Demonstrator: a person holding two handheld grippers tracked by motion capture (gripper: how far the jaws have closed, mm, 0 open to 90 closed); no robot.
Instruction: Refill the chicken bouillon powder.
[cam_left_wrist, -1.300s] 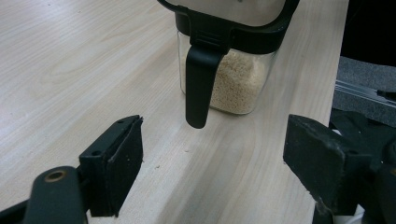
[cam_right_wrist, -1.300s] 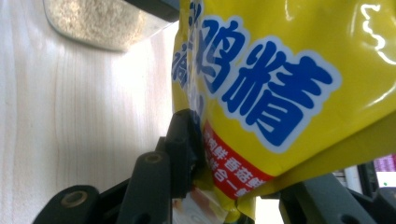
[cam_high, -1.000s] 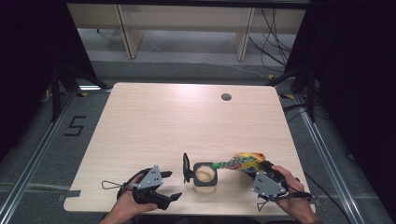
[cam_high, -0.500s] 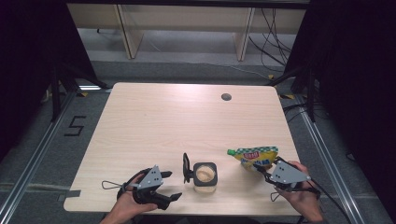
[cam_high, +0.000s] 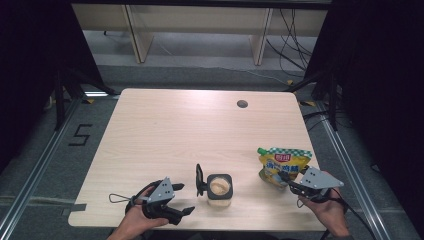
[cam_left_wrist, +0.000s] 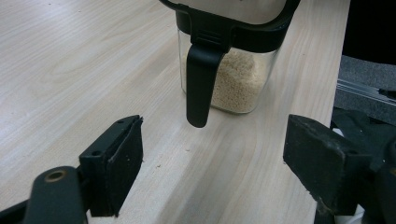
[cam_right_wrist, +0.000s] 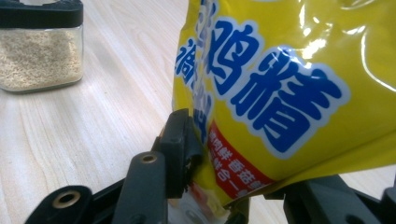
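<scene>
One yellow pouch (cam_high: 283, 165), one jar (cam_high: 219, 187) (lid open), two grippers

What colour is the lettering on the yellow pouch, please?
Blue with white outlines on the yellow pouch, plus a red band beneath; the right gripper view shows it best.

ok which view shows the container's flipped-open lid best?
High view: the whole container shows from above, open top, granules inside, the lid standing upright at its left. Left gripper view shows the glass body and a black tab hanging down its front. Right gripper view shows its lower body.
</scene>
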